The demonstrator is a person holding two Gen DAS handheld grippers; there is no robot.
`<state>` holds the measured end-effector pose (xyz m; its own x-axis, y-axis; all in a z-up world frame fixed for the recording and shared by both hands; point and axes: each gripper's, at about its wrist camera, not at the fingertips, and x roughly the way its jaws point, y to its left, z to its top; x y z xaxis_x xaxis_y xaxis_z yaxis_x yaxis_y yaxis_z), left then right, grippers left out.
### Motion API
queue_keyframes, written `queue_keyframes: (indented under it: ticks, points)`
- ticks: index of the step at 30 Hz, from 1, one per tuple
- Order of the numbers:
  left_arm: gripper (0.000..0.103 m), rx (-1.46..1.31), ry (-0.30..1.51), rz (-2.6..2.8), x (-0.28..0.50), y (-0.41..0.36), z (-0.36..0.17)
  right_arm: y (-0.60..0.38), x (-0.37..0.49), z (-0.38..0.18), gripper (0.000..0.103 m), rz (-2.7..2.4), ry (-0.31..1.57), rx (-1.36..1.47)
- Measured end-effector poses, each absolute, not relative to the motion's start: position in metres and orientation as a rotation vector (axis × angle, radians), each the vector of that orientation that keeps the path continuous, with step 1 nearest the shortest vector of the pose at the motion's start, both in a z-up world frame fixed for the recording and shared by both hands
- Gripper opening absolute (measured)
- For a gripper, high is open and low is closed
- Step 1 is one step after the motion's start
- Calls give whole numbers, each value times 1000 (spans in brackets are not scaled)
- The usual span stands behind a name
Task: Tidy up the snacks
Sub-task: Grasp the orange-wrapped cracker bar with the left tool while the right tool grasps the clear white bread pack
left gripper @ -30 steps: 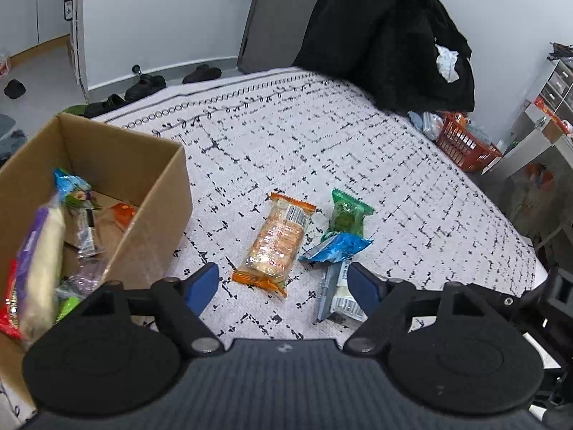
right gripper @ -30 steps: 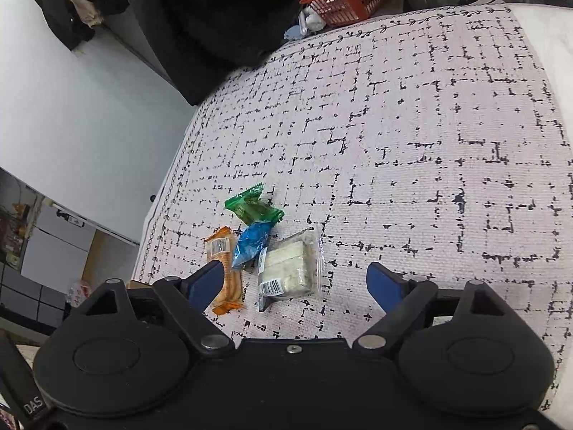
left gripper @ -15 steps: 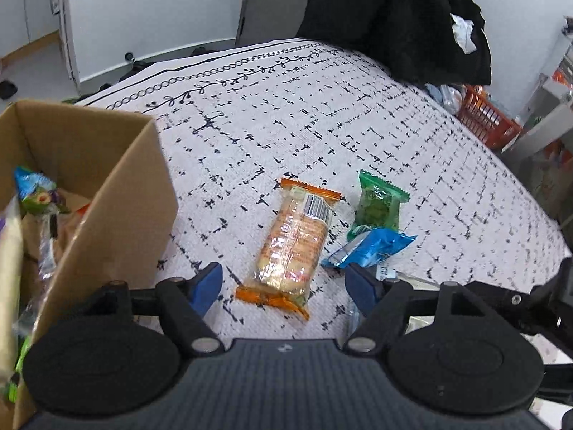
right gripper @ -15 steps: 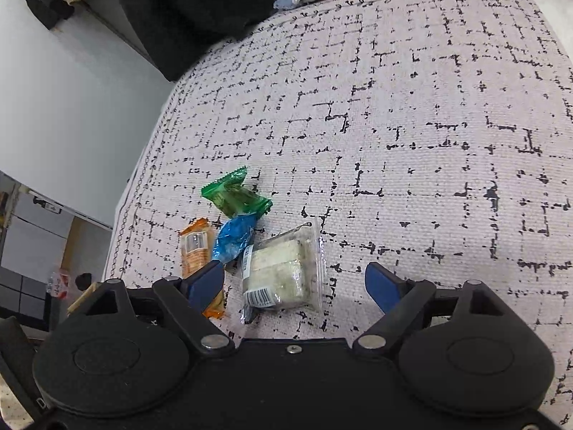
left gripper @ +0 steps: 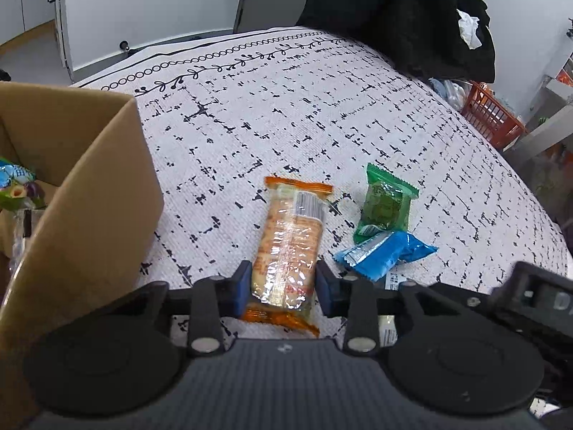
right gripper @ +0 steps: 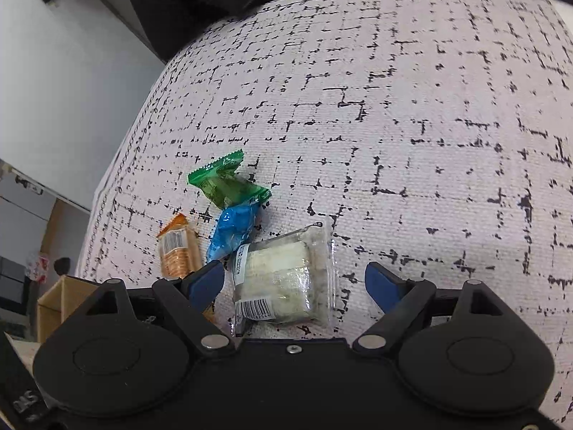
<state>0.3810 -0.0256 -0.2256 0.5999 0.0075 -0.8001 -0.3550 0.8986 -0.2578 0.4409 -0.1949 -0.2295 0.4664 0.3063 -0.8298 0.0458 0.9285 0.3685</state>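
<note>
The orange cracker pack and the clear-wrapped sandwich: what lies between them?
The blue wrapper, seen in the right wrist view between cracker pack and sandwich.

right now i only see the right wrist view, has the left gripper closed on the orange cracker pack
observer: yes, the left gripper has both pads pressed against the sides of the orange cracker pack, near its closest end; the pack lies flat on the cloth.
operator: anything in the box already
observer: yes, the cardboard box left of the pack holds a blue and green packet.
</note>
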Motion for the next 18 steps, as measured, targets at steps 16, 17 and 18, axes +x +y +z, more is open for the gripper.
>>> queue_keyframes:
  ticks: [16, 17, 18]
  points:
    - [35, -469, 885, 184, 357, -23, -201, -184, 433, -223, 27, 189, 1018, 309]
    - [35, -469, 883, 184, 355, -23, -199, -184, 432, -222, 26, 191, 1010, 306]
    - [35, -468, 880, 185, 352, -23, -196, -184, 431, -220, 25, 193, 1002, 304]
